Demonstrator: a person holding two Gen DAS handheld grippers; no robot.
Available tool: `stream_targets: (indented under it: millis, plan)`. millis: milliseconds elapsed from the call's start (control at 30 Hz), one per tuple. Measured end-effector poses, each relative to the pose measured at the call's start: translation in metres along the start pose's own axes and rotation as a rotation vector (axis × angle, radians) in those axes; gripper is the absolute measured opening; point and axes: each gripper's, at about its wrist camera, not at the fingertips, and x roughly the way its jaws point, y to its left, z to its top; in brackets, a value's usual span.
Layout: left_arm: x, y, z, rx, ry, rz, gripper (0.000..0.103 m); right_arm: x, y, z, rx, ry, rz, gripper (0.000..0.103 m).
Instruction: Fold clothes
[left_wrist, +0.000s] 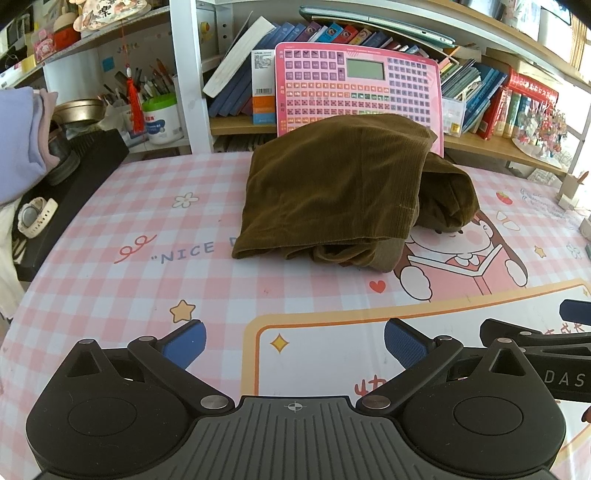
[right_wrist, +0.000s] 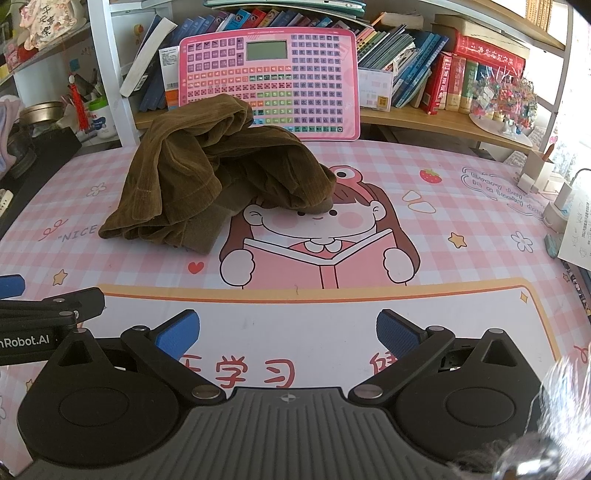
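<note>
A brown corduroy garment lies in a loose heap on the pink checked desk mat, towards the back of the desk. In the right wrist view the same garment sits left of centre, rumpled, with one end draped over the cartoon print. My left gripper is open, well short of the garment, nothing between its blue pads. My right gripper is open too, low over the mat's front and empty. Each gripper shows at the edge of the other's view.
A pink keyboard toy leans against the bookshelf right behind the garment. A black box with a white watch sits at the left edge. Small items and papers crowd the right edge. Folded pale clothes are stacked far left.
</note>
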Motion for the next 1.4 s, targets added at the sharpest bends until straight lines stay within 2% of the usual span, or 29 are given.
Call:
stream_targets:
  millis: [633,1400]
  plan:
    - [-0.0032,0.0019,-0.0005,-0.007,-0.014,-0.014,0.103,-0.0006,0.0009,-0.001,-0.003,0.002,-0.004,0.103]
    - [-0.0032,0.0004,-0.0014,-0.004,0.016,-0.039,0.103,-0.003,-0.0006,-0.0035,0.0,0.006,-0.016,0.103]
